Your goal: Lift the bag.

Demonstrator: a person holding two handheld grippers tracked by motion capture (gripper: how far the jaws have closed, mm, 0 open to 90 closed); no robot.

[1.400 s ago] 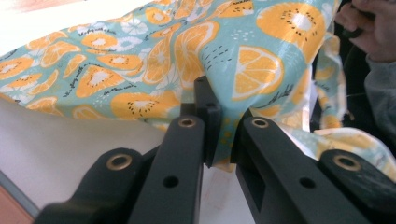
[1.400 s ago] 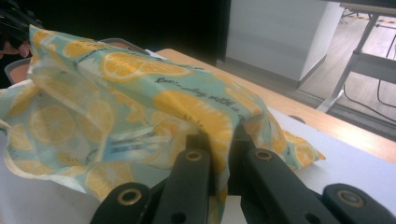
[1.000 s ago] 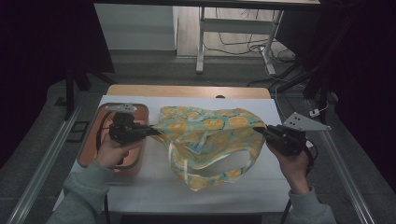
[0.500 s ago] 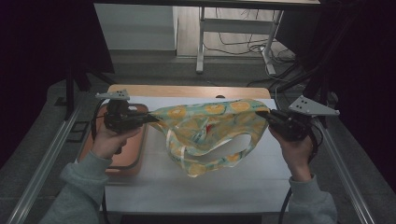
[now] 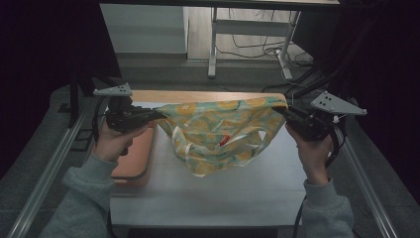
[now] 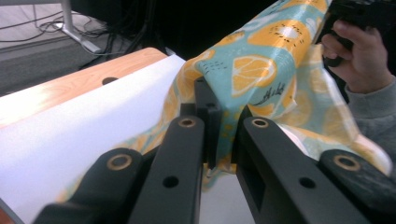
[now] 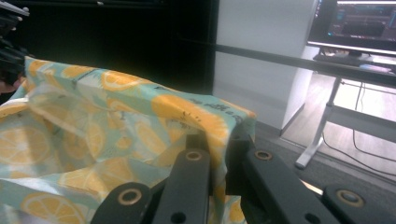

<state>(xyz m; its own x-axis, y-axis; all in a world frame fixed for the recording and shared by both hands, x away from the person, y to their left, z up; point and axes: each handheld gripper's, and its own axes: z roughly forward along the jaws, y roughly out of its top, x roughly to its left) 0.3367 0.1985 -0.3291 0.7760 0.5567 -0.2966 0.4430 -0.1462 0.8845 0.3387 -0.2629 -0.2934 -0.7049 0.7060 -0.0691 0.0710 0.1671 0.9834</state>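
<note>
Beneath the held-up cloth bag (image 5: 218, 134), left, lies an orange tray (image 5: 141, 161).

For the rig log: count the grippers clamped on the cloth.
2. The left gripper pinches the cloth at its left top corner; the right gripper pinches its right top corner. The cloth hangs between them over the table.

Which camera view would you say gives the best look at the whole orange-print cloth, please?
The high view: the cloth hangs stretched between the left gripper and right gripper above the table, outline complete. The left gripper view shows just the pinched corner; the right gripper view shows the other corner and folds.
</note>
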